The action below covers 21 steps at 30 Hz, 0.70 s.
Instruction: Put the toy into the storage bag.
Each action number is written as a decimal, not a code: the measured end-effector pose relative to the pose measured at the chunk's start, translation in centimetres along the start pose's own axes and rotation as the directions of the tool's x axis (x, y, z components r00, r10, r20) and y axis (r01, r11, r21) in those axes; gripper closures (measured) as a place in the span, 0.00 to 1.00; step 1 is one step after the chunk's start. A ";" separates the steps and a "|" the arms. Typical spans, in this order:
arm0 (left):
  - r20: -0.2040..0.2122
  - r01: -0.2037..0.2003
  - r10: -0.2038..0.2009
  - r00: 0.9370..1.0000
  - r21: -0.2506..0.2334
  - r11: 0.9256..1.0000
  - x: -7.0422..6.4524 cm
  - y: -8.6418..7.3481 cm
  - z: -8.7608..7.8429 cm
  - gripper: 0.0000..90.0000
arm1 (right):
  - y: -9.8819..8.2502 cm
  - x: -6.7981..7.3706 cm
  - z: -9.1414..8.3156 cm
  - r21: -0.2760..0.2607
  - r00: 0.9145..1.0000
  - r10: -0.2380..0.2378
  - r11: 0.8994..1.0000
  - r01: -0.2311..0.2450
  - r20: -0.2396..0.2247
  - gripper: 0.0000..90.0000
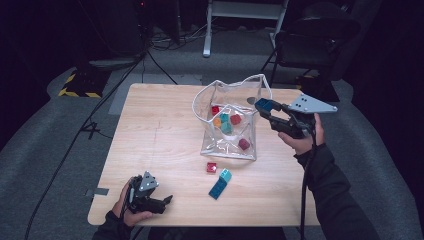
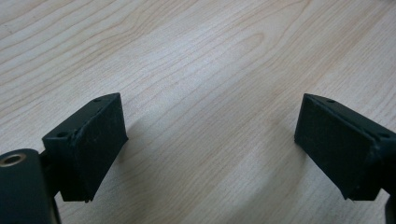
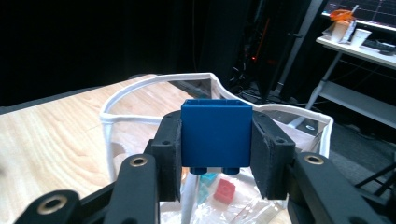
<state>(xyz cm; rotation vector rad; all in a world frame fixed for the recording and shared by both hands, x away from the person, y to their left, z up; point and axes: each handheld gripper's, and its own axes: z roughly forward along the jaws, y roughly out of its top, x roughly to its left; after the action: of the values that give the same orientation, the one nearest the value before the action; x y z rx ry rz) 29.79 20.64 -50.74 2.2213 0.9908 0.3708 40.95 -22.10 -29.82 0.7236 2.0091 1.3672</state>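
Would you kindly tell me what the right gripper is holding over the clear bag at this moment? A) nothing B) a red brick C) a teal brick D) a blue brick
D: the right gripper has its jaws pressed on both sides of a blue brick, studs pointing down, above the white-rimmed clear bag that already holds red and teal bricks.

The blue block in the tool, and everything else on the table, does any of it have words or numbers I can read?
No readable words or numbers anywhere.
Blue block in the right tool: plain faces, no print.
Blocks in the clear bag: too small to tell.
Red block and the teal and blue blocks on the table: no marks to read.
Screen at the far right of the right gripper view: coloured lines, too blurred to read.
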 end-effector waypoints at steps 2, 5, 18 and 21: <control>0.000 0.000 0.000 1.000 0.000 1.000 0.0 0.0 0.0 0.10 | 0.2 -0.1 0.4 0.003 1.000 0.009 1.000 -0.009 0.001 0.66; 0.000 0.000 0.000 1.000 0.000 1.000 0.0 0.0 0.0 0.10 | 0.5 -0.2 1.0 0.004 1.000 0.015 1.000 -0.015 0.006 0.66; 0.000 0.000 0.000 1.000 0.000 1.000 0.0 0.0 0.0 0.10 | 0.8 -0.2 4.4 0.057 0.999 0.031 0.998 -0.031 0.017 0.66; 0.000 0.000 0.000 1.000 0.000 1.000 0.0 0.0 0.0 0.10 | 0.7 -0.2 4.9 0.064 0.999 0.035 0.997 -0.036 0.019 0.66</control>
<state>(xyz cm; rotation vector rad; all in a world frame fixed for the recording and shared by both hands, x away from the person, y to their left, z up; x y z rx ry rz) 29.79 20.64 -50.74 2.2210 0.9907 0.3707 44.74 -19.02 -30.51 0.8011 2.0434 1.3158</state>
